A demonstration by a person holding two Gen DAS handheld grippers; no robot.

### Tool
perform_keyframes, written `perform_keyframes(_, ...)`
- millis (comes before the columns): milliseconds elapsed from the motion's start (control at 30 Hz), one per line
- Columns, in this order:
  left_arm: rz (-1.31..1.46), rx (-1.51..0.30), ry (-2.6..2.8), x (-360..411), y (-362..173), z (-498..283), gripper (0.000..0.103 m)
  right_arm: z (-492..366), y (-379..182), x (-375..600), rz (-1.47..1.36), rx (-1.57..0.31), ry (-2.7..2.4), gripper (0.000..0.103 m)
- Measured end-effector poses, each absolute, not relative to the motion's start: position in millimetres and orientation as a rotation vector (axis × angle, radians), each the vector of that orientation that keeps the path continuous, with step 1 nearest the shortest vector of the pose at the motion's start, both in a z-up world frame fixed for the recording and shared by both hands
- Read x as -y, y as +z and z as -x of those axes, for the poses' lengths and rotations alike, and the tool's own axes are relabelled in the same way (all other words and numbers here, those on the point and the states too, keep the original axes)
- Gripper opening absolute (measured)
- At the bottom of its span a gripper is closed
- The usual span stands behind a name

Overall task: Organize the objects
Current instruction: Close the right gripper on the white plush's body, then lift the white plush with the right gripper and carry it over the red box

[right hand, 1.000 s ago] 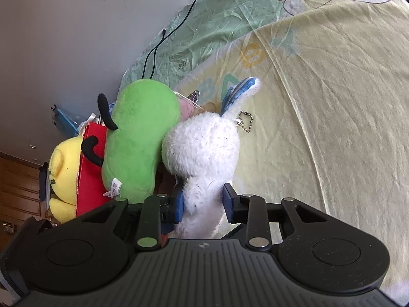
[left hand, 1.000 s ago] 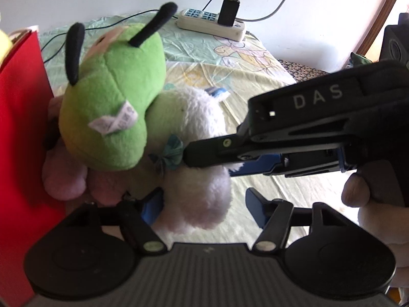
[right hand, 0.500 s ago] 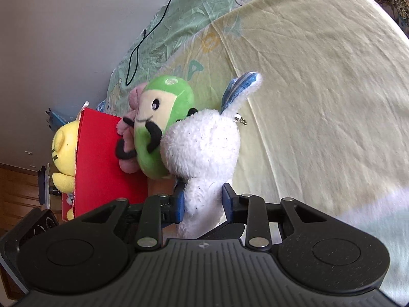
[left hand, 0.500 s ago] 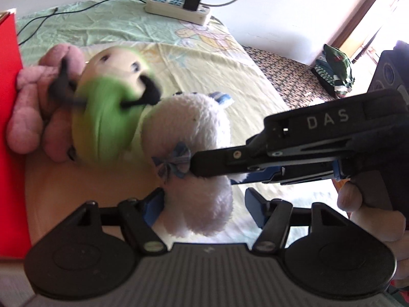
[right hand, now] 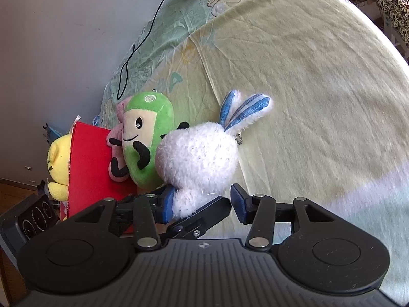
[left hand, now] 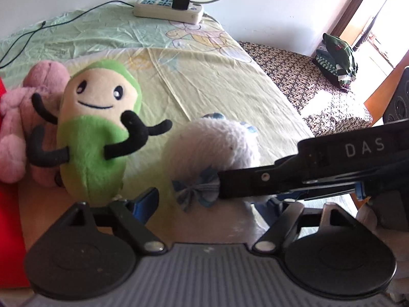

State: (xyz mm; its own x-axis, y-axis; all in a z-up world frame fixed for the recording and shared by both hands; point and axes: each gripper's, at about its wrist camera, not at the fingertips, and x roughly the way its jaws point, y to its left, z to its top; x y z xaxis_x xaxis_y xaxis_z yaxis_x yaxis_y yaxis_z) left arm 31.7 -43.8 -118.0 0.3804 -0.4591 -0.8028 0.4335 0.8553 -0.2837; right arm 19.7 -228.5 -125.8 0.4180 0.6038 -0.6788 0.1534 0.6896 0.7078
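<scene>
The right gripper (right hand: 202, 203) has its jaws spread around the lower body of the white plush rabbit (right hand: 198, 158). The left blue pad (right hand: 167, 204) touches the fur; the right pad stands clear. A green plush figure (right hand: 147, 140) leans against the red box (right hand: 89, 163) beside it.

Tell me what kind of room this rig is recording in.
Probably a bedroom in a home: soft plush toys lie on a pale yellow-green cartoon-print bedsheet, a white power strip with a charger sits against the wall, and folded clothes rest on a patterned seat.
</scene>
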Motion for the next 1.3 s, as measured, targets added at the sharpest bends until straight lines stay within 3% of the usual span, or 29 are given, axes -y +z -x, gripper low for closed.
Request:
perform_keyframes(33,0.04,-1.047,-0.576,45,-120,-34,0.069,-20,-127,228,-0.792,-1.127,0.319,0.055)
perform_keyframes(200,0.045,-1.047,-0.57,46,-122,-35,0.067,-20,-134,232,-0.837,-1.125,0.333,0.055)
perform_keyframes(467,0.075,-1.037,-0.588,39,-108,-28,0.055,-21,-123,231,-0.81,-1.126,0.361,0.041)
perform_keyframes(933,0.142,-1.043,-0.59,15,-84,14,0.052,8,-95,212,-0.751,-1.144,0.444,0.035)
perform_keyframes(1300,0.135,-0.919,-0.526,-18,-28,58,0.052,23,-41,177,-0.648,-1.085,0.617,0.034)
